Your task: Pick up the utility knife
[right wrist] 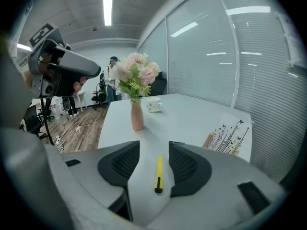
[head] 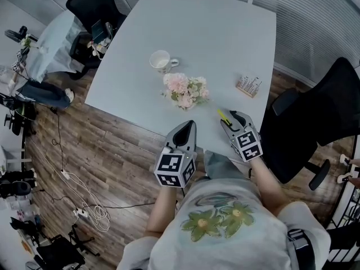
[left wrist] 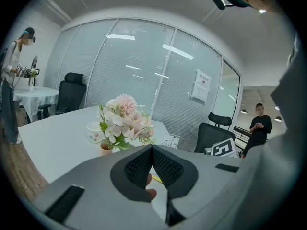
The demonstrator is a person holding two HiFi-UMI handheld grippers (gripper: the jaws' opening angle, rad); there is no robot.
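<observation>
The utility knife [head: 224, 117], slim and yellow with a black end, lies flat on the pale grey table [head: 214, 32] near its front edge. My right gripper [head: 232, 117] hangs just over it, open. In the right gripper view the utility knife [right wrist: 158, 175] lies lengthwise in the gap of the right gripper [right wrist: 154, 143], apart from both pads. My left gripper [head: 189, 124] hovers at the table's front edge left of the knife. In its own view the left gripper [left wrist: 152, 148] is shut on nothing, and a yellow sliver of the knife [left wrist: 158, 178] shows below the tips.
A small vase of pink flowers [head: 185, 90] stands just beyond the knife, with a white cup [head: 160, 61] behind it and a card stand [head: 248, 86] to the right. A black office chair [head: 315, 122] sits at the table's right. Cables [head: 84, 201] trail on the wooden floor at left.
</observation>
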